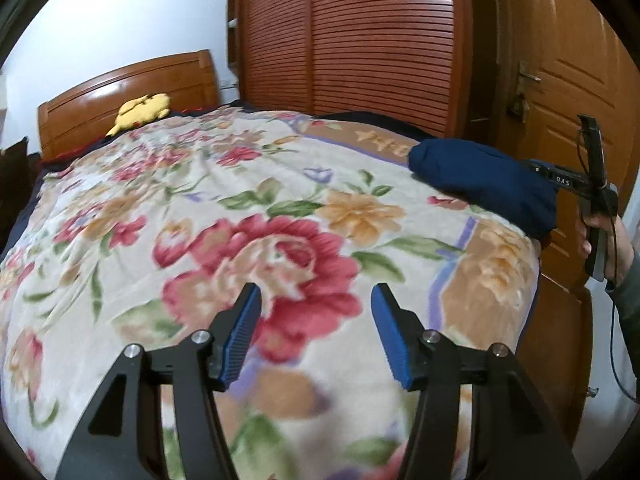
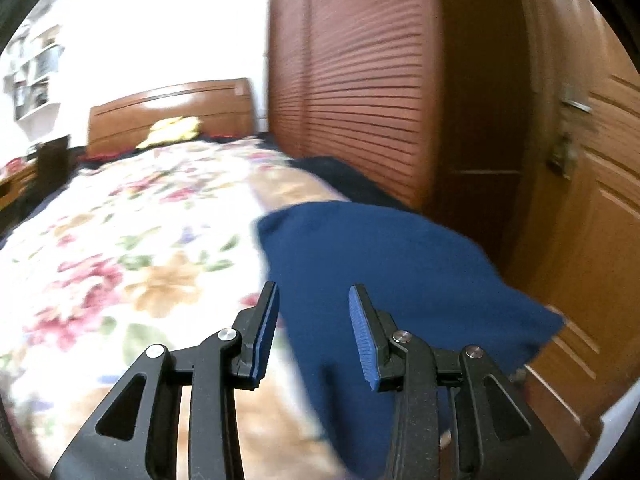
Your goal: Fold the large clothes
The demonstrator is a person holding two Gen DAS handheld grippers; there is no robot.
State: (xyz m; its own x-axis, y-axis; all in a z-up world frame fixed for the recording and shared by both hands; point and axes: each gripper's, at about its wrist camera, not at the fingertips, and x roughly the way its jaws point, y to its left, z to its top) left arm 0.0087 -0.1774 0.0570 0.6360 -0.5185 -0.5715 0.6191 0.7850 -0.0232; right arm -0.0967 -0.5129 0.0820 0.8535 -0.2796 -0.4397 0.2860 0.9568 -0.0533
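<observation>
A folded dark blue garment (image 1: 484, 180) lies at the right edge of the bed on the floral blanket (image 1: 240, 208). My left gripper (image 1: 316, 296) is open and empty above the middle of the blanket, well left of the garment. In the right wrist view the garment (image 2: 392, 264) fills the lower right, partly hanging over the bed edge. My right gripper (image 2: 314, 294) is open just above the garment's near part, holding nothing. The right gripper's body and the hand holding it (image 1: 596, 196) show in the left wrist view beside the garment.
A wooden headboard (image 1: 132, 92) with a yellow plush toy (image 1: 142, 110) stands at the far end. A slatted wooden wardrobe (image 1: 352, 40) and a wooden door (image 1: 568, 92) stand close along the bed's right side. Shelves (image 2: 36, 72) hang on the left wall.
</observation>
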